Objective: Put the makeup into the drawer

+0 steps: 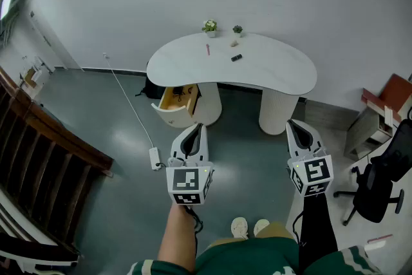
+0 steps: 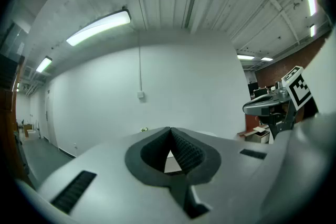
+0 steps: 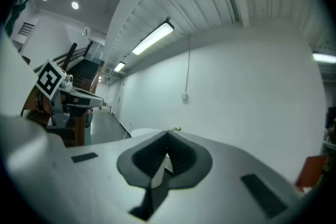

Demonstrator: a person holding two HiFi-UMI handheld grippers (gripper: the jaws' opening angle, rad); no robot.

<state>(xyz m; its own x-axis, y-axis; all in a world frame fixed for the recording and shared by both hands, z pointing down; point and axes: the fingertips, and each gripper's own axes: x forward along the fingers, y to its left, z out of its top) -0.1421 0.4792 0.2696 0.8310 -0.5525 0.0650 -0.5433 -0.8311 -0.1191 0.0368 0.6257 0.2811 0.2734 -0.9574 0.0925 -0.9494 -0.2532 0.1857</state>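
On the white curved table [image 1: 283,77] lie a thin red makeup stick [image 1: 208,49], a small black makeup piece [image 1: 236,58] and a small beige item [image 1: 234,44]. Under the table's left end a drawer [image 1: 168,114] stands pulled out, its wooden inside showing. My left gripper [image 1: 196,130] [image 2: 170,129] and right gripper [image 1: 298,125] [image 3: 168,135] are held level, well short of the table, side by side. Both are shut with nothing between their jaws. Each shows in the other's view: the right gripper [image 2: 273,105] and the left gripper [image 3: 68,94].
Two small potted plants [image 1: 210,27] [image 1: 237,29] stand at the table's far edge by the white wall. A power strip [image 1: 155,158] with its cable lies on the grey floor. A wooden railing [image 1: 45,158] runs at the left. A black office chair [image 1: 386,183] and boxes [image 1: 380,106] stand at the right.
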